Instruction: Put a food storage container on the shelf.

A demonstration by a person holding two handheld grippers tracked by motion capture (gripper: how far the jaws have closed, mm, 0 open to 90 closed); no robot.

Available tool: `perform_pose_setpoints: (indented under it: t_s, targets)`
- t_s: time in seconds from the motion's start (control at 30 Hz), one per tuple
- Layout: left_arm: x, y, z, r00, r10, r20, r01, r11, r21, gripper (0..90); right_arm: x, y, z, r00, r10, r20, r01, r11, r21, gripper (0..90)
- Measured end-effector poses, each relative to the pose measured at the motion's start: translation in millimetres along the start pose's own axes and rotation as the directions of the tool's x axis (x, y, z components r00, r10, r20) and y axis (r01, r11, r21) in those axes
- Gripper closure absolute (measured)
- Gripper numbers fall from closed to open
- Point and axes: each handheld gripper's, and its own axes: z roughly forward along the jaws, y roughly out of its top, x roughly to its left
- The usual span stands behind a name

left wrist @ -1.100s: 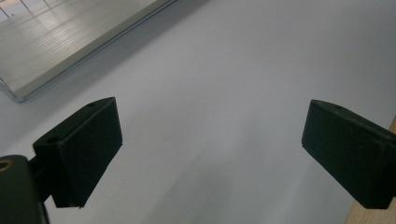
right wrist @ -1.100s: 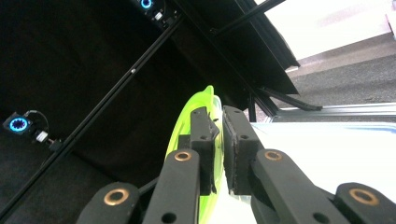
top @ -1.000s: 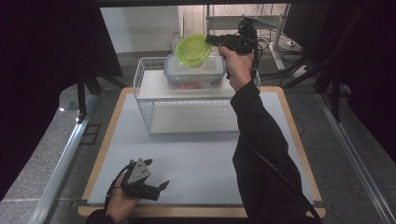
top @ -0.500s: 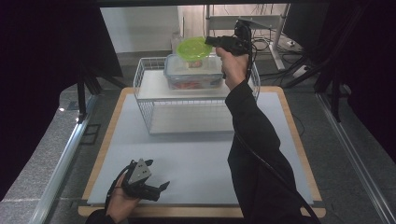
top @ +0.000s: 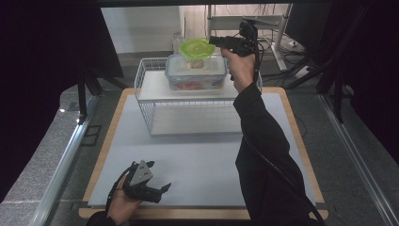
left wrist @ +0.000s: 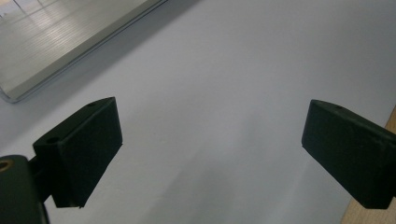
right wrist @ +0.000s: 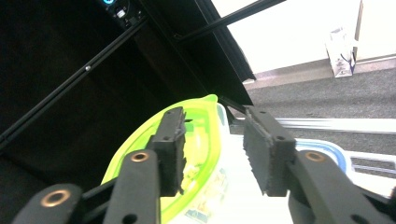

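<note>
Resting on clear container [top: 196,73], green bowl [right wrist: 187,154], right gripper [right wrist: 212,149] parted

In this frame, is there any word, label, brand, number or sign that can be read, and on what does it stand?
None can be read.
Green bowl on the lidded container: no print visible.
White bag on the floor by the far wall: a dark mark, too small and blurred to read.
White mat and wire rack: no text.
</note>
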Motion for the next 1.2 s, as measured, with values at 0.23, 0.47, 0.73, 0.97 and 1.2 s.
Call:
perform_pose_setpoints:
  t_s: [0.23,0.47,0.73,0.97,1.2]
  targets:
    - [-0.7,-0.1,0.4,1.0,-0.002,-0.002,0.002,1.0,-0.004,4.9,1.0,-3.6,-14.7,0.9981,-0.061,-0.015,0.061,0.998,0.02,41.1]
    - [-0.9,0.2,0.6,1.0,0.004,-0.006,-0.004,1.0,0.002,4.9,3.1,-14.5,-32.4,0.9897,-0.142,-0.019,0.143,0.988,0.054,30.7]
    - [-1.3,0.1,1.0,1.0,0.004,-0.007,-0.004,1.0,0.002,4.9,6.7,-40.5,-52.2,0.9729,-0.23,-0.028,0.231,0.967,0.102,21.5]
    - [-1.4,0.1,1.7,1.0,0.004,-0.007,-0.004,1.0,0.005,4.8,8.0,-73.7,-68.6,0.952,-0.304,-0.037,0.306,0.943,0.13,15.1]
    - [-1.6,0.1,2.0,1.0,0.006,-0.006,-0.006,1.0,0.007,4.6,8.3,-109.2,-84.1,0.9292,-0.366,-0.048,0.369,0.916,0.155,9.8]
